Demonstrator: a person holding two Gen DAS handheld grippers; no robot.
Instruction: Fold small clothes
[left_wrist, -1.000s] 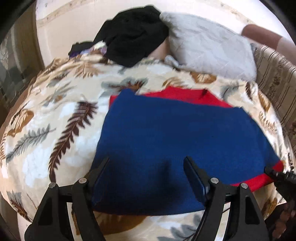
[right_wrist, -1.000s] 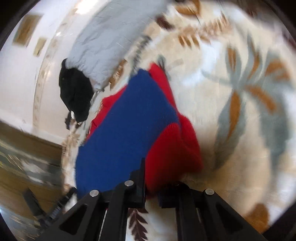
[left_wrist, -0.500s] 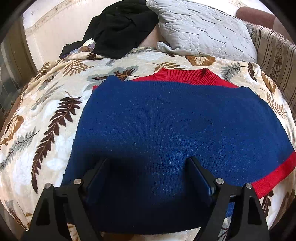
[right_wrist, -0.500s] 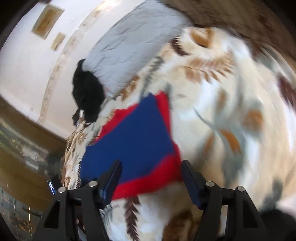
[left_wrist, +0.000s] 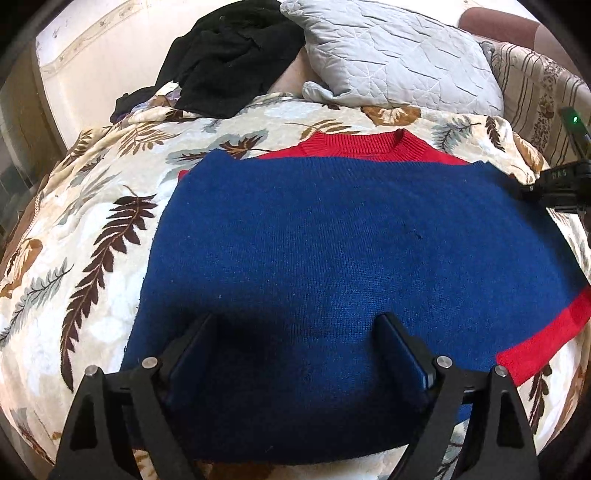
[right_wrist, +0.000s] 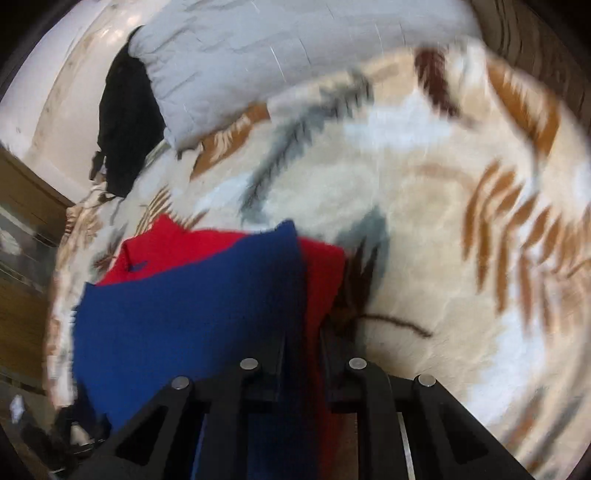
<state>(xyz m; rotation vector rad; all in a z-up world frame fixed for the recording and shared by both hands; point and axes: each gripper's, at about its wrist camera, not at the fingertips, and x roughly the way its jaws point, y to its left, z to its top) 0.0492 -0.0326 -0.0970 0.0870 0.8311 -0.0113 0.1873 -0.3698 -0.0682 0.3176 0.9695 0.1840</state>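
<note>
Pinching sweater (right_wrist: 192, 325) edge again, right gripper (right_wrist: 301, 354) has reclosed; left gripper (left_wrist: 295, 354) stays spread, its view alone showing collar (left_wrist: 364, 144).

The left gripper (left_wrist: 295, 354) is matte black plastic, with two angular arms that have triangular cut-outs. Each arm carries two round silver screws. Its fingers (left_wrist: 404, 354) are flat, with dark blue pads. The right gripper (right_wrist: 301, 354) has the same black frame and four silver screws. In the left view its body shows a small green light and pale lettering.
</note>
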